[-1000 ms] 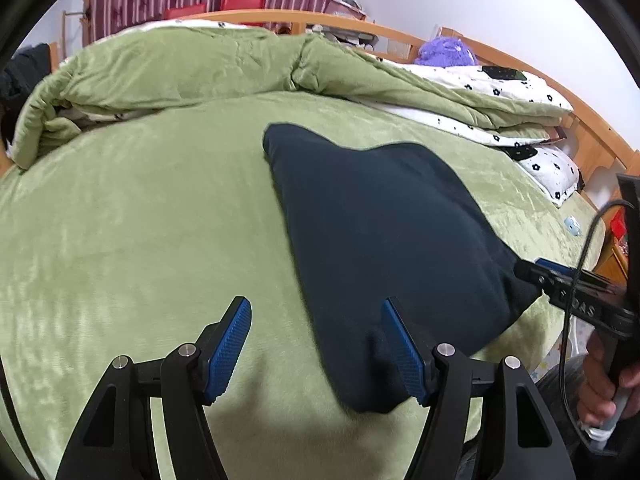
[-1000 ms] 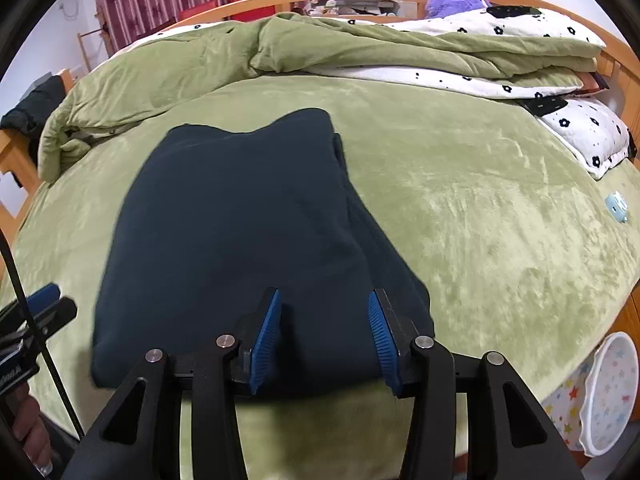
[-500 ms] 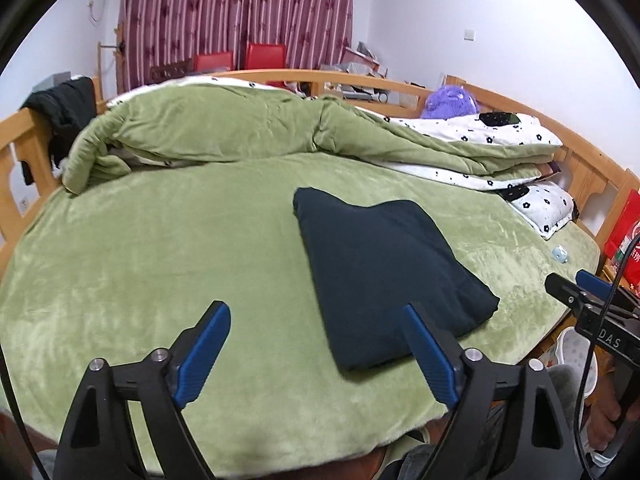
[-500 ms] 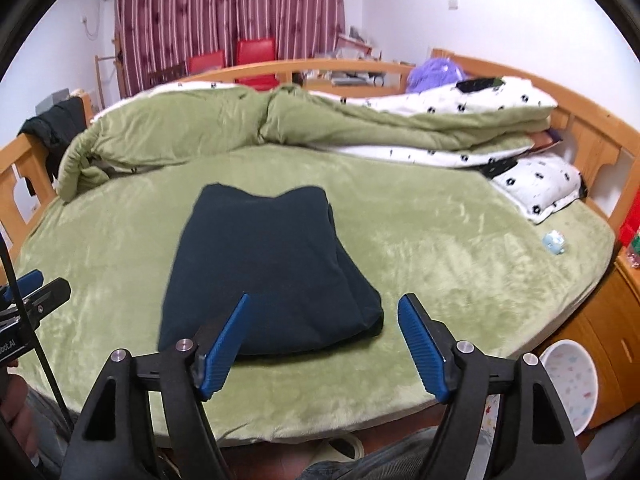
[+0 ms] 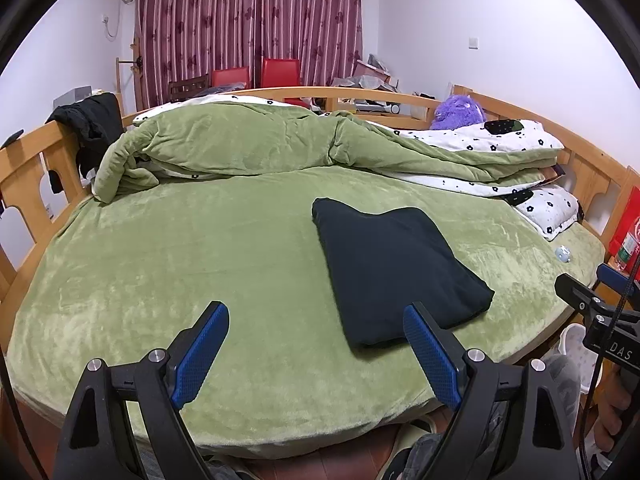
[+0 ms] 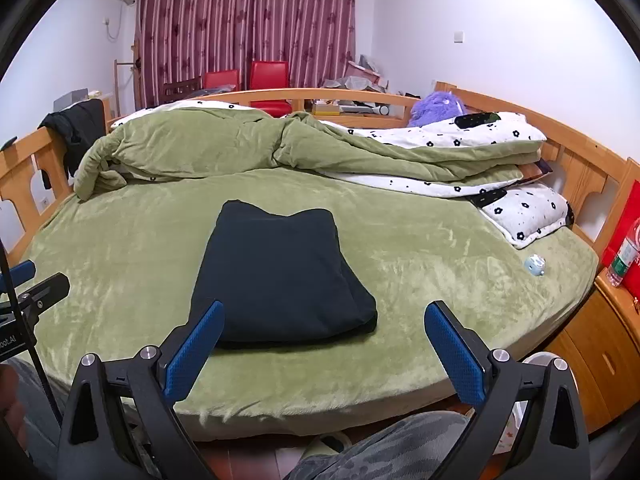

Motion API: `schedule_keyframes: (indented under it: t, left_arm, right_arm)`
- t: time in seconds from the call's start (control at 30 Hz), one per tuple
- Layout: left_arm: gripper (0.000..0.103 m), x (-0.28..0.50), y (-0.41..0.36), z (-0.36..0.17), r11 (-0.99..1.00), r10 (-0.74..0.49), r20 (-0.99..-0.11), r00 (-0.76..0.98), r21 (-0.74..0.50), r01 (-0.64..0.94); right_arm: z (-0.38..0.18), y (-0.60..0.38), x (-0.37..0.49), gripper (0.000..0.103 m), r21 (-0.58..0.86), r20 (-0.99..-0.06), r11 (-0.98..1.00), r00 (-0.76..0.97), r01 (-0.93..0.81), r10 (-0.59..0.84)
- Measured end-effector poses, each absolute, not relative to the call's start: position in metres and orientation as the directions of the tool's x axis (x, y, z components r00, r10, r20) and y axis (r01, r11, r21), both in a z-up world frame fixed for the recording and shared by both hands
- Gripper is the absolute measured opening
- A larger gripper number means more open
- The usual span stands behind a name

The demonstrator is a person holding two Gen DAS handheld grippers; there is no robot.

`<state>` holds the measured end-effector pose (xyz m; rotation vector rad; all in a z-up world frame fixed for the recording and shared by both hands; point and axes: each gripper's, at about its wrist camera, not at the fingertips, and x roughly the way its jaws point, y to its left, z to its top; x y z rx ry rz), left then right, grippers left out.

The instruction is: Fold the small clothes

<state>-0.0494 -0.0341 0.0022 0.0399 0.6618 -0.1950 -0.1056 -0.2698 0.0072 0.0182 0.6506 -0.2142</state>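
On green bed sheet [image 6: 420, 264]: folded dark garment [image 6: 280, 276], released. Left claw [image 5: 316, 354] and right claw [image 6: 326, 354] wide open, empty, off the cloth. Risk: snagging near edge, undoing fold.

folded garment [image 6: 280, 272] on bed [image 6: 420, 264] | quilt [image 6: 240, 148] behind | pillow [image 6: 524, 212] right

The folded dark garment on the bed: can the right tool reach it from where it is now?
Probably yes. The right tool is open, and the folded dark garment lies just ahead of it on the green bedcover, with nothing between.
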Motion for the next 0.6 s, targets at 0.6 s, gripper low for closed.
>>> schedule_keyframes:
  t: [0.6]
  left_arm:
    - [0.089, -0.0581, -0.0333, -0.0005, 0.981, -0.165, -0.622, 0.766, -0.022, 0.193]
  right_arm:
    - [0.0109, -0.2728, -0.1170, 0.099, -0.030, -0.604, 0.978, 0.776, 0.206, -0.182]
